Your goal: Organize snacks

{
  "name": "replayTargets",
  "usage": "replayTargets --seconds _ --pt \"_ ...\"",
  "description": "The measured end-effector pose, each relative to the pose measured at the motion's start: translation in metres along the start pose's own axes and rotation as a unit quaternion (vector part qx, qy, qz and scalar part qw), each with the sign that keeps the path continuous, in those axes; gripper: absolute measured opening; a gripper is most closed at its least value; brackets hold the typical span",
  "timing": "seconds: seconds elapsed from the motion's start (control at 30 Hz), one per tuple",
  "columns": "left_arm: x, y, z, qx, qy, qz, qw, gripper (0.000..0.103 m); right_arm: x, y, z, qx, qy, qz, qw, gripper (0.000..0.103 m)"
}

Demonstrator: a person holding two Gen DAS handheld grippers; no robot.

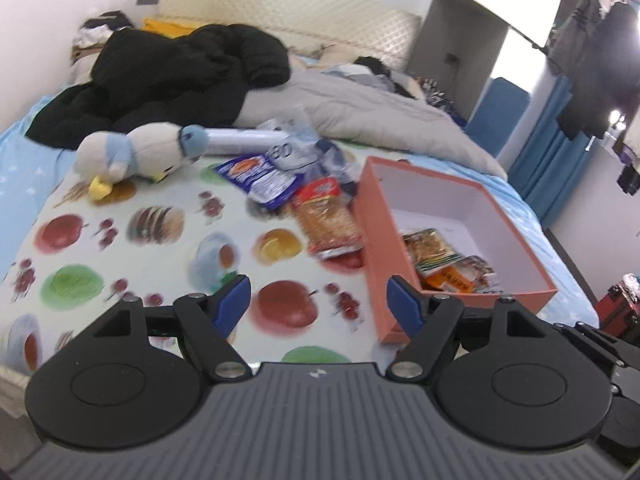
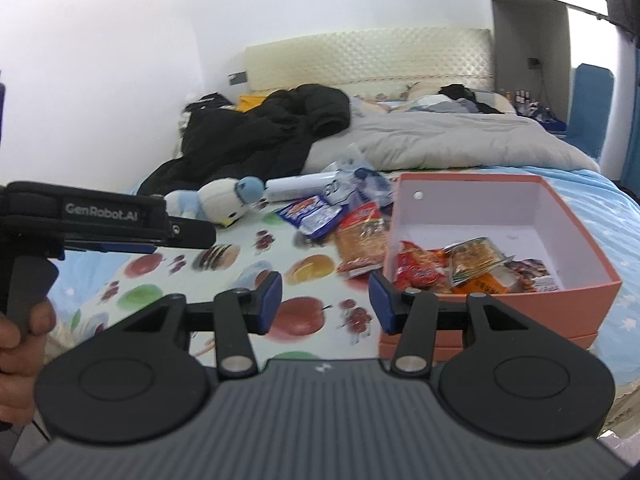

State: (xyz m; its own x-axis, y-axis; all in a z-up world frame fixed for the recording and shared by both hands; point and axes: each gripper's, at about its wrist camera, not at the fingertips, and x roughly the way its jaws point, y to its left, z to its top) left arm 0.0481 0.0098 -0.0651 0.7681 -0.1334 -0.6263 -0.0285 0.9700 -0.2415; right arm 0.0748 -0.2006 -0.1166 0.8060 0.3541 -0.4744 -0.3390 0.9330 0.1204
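An open pink box [image 1: 436, 196] [image 2: 576, 224] sits on the fruit-print cloth on the bed, with several snack packets [image 1: 444, 264] [image 2: 460, 266] inside. Left of it lie an orange-red snack pack [image 1: 326, 218] [image 2: 362, 240], a blue snack pack [image 1: 260, 178] [image 2: 310, 212] and clear wrappers [image 1: 304, 144] [image 2: 356, 184]. My left gripper [image 1: 318, 300] is open and empty above the cloth, near the box's front left corner. My right gripper [image 2: 324, 300] is open and empty, also short of the box. The left gripper's body [image 2: 100, 220] shows at the left in the right wrist view.
A plush duck [image 1: 136, 154] [image 2: 218, 200] and a white tube [image 1: 244, 140] [image 2: 298, 186] lie behind the snacks. A black jacket [image 1: 160, 76] [image 2: 256, 132] and grey duvet [image 1: 368, 112] [image 2: 452, 140] cover the far bed. A red case [image 1: 620, 308] stands beside the bed at right.
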Motion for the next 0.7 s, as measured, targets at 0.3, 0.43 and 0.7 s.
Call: replayTargets --seconds 0.3,0.43,0.7 --pt "0.032 0.02 0.006 -0.009 0.017 0.016 0.9997 0.079 0.022 0.014 -0.008 -0.015 0.009 0.011 1.0 0.051" --pt "0.056 0.024 0.018 -0.003 0.021 0.02 0.9996 0.079 0.041 0.016 -0.01 -0.016 0.014 0.008 1.0 0.051" --pt "0.099 0.034 0.043 -0.006 0.016 0.026 0.9995 0.08 0.073 0.02 -0.007 -0.025 0.017 0.012 0.999 0.051"
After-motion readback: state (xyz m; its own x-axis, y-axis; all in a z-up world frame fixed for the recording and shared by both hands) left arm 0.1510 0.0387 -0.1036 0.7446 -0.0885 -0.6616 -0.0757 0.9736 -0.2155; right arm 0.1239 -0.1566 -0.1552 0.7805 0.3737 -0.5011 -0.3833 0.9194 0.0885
